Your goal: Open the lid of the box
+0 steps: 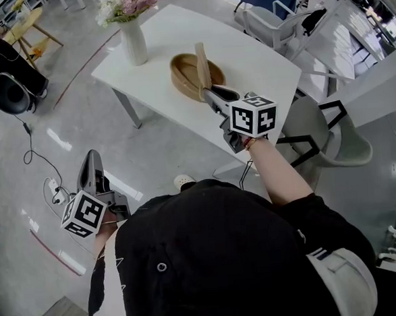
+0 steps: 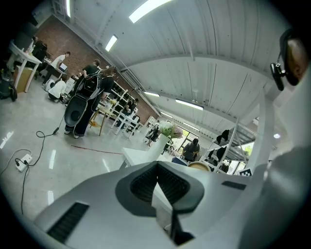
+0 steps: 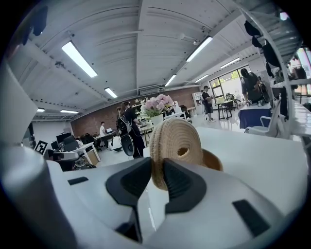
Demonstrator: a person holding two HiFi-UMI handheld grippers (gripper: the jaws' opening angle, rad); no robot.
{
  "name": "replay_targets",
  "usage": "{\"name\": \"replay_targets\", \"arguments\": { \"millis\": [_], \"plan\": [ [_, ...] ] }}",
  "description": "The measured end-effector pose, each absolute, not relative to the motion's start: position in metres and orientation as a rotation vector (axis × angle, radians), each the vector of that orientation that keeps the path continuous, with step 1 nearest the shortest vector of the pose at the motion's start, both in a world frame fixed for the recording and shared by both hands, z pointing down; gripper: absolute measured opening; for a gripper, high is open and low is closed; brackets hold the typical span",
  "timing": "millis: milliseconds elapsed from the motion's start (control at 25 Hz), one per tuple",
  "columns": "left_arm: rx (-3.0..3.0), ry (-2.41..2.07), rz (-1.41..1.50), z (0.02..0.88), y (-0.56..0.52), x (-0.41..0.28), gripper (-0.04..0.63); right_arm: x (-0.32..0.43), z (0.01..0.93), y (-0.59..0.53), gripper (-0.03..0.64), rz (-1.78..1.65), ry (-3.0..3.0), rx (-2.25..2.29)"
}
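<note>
Head view shows one white table (image 1: 258, 55), one vase (image 1: 134, 42) of flowers and one round woven box (image 1: 182, 81) on it. One lid (image 1: 202, 66) stands on edge over the box, pinched by the right gripper (image 1: 212, 92). The left gripper (image 1: 92, 158) is off the table, jaws together, empty. The lid hides part of the box.

1. The right tongs (image 1: 207, 92) reach forward on a bare, outstretched forearm (image 1: 280, 175), tilted slightly downward.
2. Their jaws are clamped on the rim of the woven lid (image 3: 176, 143), which stands on edge between the pads.
3. The left tongs (image 1: 92, 161) are held low at the person's left side, well apart from the right ones, pointing nearly level.
4. Their jaws are pressed together with nothing between them.
</note>
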State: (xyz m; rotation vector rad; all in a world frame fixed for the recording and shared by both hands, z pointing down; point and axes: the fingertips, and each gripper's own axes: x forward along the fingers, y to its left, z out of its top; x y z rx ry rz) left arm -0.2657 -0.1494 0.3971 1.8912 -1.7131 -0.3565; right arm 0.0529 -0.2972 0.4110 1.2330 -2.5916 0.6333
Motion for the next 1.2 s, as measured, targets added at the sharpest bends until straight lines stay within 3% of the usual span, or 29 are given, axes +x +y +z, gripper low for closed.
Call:
{"name": "replay_targets", "arguments": {
  "millis": [1200],
  "plan": [
    [1.910, -1.714, -0.394, 0.398, -0.091, -0.268, 0.009, 0.033, 0.386, -0.231, 0.086, 0.670, -2.711, 1.249]
  ]
}}
